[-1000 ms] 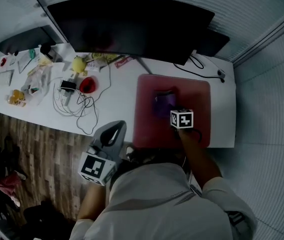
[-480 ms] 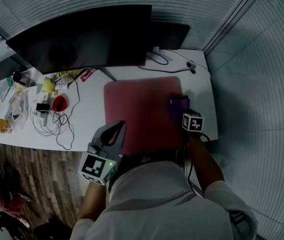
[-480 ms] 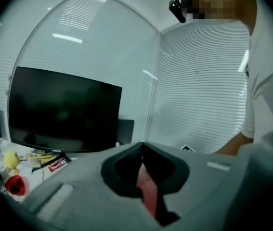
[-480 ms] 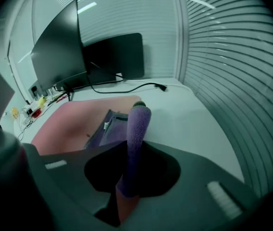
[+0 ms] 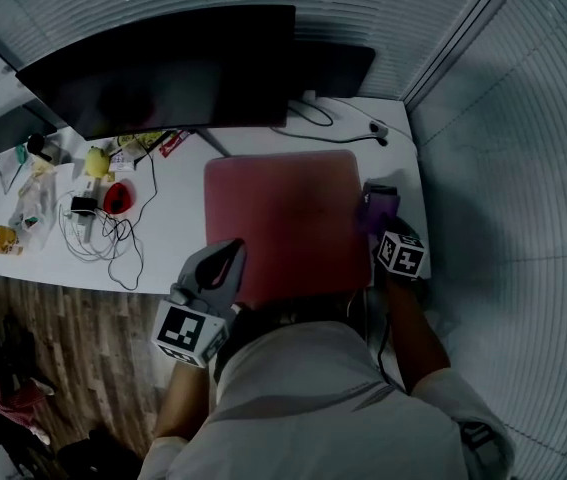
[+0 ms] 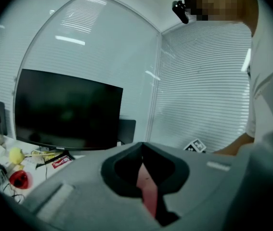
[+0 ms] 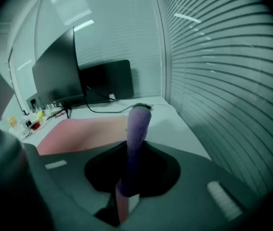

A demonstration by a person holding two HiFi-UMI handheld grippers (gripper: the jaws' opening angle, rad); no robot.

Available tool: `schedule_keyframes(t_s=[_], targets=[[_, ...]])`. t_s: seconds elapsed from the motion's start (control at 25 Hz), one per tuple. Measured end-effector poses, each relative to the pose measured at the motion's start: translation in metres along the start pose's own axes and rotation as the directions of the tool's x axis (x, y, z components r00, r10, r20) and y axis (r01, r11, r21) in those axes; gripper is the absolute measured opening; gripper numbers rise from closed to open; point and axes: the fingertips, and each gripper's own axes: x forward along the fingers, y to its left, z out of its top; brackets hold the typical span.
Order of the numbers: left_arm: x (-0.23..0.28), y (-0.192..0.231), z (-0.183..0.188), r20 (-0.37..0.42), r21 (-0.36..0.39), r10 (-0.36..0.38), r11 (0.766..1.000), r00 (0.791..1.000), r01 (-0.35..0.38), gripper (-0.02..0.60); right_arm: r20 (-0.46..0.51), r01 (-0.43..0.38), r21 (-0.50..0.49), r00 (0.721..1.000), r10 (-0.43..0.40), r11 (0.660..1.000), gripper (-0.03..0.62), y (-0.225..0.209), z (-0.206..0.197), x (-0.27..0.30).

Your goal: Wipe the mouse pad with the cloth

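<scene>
pinching the purple cloth (image 7: 135,138) tight in your right gripper (image 7: 125,198), you hold it at the mouse pad's (image 5: 283,213) right edge. your left gripper (image 6: 147,198) is clenched on nothing. your shoulder hides the pad's near edge.

The left gripper (image 6: 142,147) fills the lower frame, its grey jaws closed tip to tip with nothing between them; below the tips a narrow slit shows a strip of pink mouse pad (image 6: 149,192). Beyond stands a dark monitor (image 6: 66,110) with a smaller dark screen (image 6: 126,131) beside it. On the white desk (image 6: 76,157) at the left lie a yellow object (image 6: 15,155), a red one (image 6: 19,179) and cables (image 6: 47,158). A marker cube (image 6: 194,146) sits before the blinds (image 6: 199,90), next to a person's arm (image 6: 232,148) in a white sleeve (image 6: 266,81).
</scene>
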Motion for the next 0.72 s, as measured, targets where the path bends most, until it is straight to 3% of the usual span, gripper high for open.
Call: schedule_keyframes(t_s=[0.16,0.32,0.44,0.56,0.72], targets=[[-0.031,0.013,-0.002,0.009,-0.005,0.019,1.0,1.0,-0.019,0.003,0.098,-0.136,-0.034,0.986,0.139,0.99,0.054,0.081,0.024,-0.025],[-0.073,0.032,-0.002,0.019,0.006,0.046,0.999,0.999,-0.046,0.003,0.104,-0.299,-0.064,0.947,0.305,0.952,0.054,0.186,0.024,-0.04],[-0.112,0.055,-0.001,0.031,0.002,0.086,0.996,0.996,-0.086,0.003,0.064,-0.425,-0.08,0.901,0.43,0.902,0.054,0.268,0.013,-0.049],[-0.151,0.077,-0.004,0.036,0.004,0.124,0.992,0.992,-0.124,0.003,-0.009,-0.541,-0.132,0.838,0.545,0.831,0.054,0.348,-0.007,-0.058],[-0.2,0.103,-0.019,0.031,-0.036,0.168,0.985,0.985,-0.167,0.003,-0.099,-0.637,-0.181,0.77,0.631,0.749,0.054,0.434,-0.04,-0.062]])
